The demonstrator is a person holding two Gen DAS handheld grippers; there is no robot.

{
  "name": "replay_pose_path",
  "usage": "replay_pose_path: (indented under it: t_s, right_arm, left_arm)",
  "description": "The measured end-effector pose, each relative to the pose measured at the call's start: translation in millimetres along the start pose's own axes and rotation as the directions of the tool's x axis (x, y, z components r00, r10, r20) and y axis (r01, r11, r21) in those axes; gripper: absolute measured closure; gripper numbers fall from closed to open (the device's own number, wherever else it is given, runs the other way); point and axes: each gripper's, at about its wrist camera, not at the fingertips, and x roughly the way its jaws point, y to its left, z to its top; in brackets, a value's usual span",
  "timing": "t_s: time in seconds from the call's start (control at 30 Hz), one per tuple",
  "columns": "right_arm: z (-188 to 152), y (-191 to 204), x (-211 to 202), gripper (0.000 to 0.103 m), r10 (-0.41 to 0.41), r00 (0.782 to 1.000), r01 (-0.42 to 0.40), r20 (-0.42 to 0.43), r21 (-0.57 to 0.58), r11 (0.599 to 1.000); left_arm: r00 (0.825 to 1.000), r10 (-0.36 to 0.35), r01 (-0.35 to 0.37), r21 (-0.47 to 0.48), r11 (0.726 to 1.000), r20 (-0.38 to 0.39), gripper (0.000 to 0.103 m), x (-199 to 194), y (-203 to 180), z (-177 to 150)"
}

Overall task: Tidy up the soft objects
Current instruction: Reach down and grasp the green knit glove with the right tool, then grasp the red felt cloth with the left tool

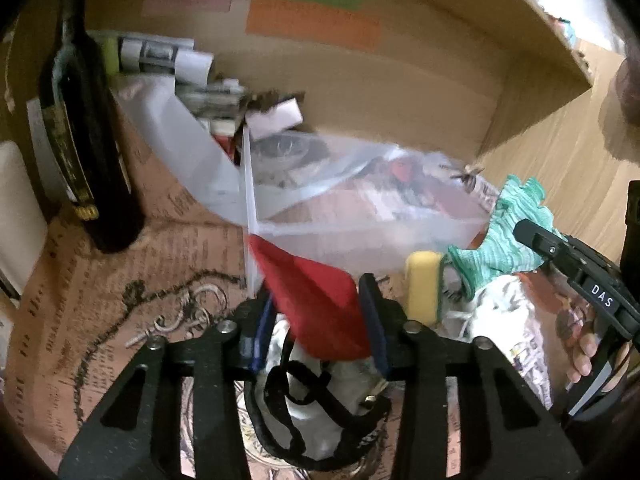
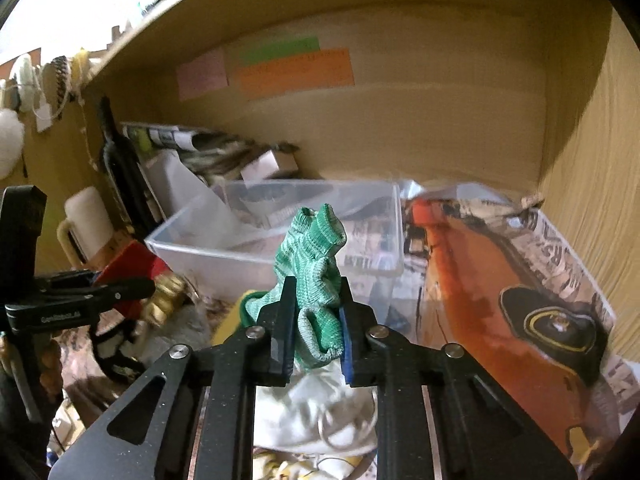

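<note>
My left gripper (image 1: 318,300) is shut on a red cloth (image 1: 316,300), held just in front of the near wall of a clear plastic bin (image 1: 360,236). My right gripper (image 2: 316,300) is shut on a green knitted cloth (image 2: 312,256), held up in front of the same bin (image 2: 200,240). In the left wrist view the green cloth (image 1: 508,232) and the right gripper show at the right. In the right wrist view the red cloth (image 2: 132,264) and the left gripper show at the left. A white cloth (image 2: 316,412) lies below the right gripper.
A dark bottle (image 1: 80,140) stands at the left beside a white mug (image 2: 86,216). A yellow sponge (image 1: 424,284) and a black strap (image 1: 304,400) lie in front of the bin. Papers and boxes (image 1: 180,64) are stacked behind. The wooden shelf walls (image 2: 580,160) close in at the back and right.
</note>
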Motion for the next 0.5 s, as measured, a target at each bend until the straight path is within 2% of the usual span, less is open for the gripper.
replay_pose_path:
  t_s: [0.17, 0.23, 0.5]
  right_arm:
    - [13.6, 5.0, -13.2, 0.088, 0.005, 0.997, -0.005, 0.071, -0.004, 1.0]
    - [18.0, 6.8, -16.7, 0.088, 0.005, 0.995, -0.004, 0.096, -0.006, 1.0]
    - [33.3, 6.4, -20.6, 0.088, 0.006, 0.989, -0.005, 0.149, -0.01, 1.0]
  left_arm:
    - [0.999, -0.019, 0.019, 0.016, 1.0, 0.037, 0.082, -9.3, -4.1, 11.8]
    - [0.999, -0.03, 0.029, 0.017, 0.999, 0.033, 0.092, -9.0, -3.6, 14.0]
    - [0.998, -0.03, 0.027, 0.042, 0.999, 0.06, 0.098, -9.3, -12.9, 26.4]
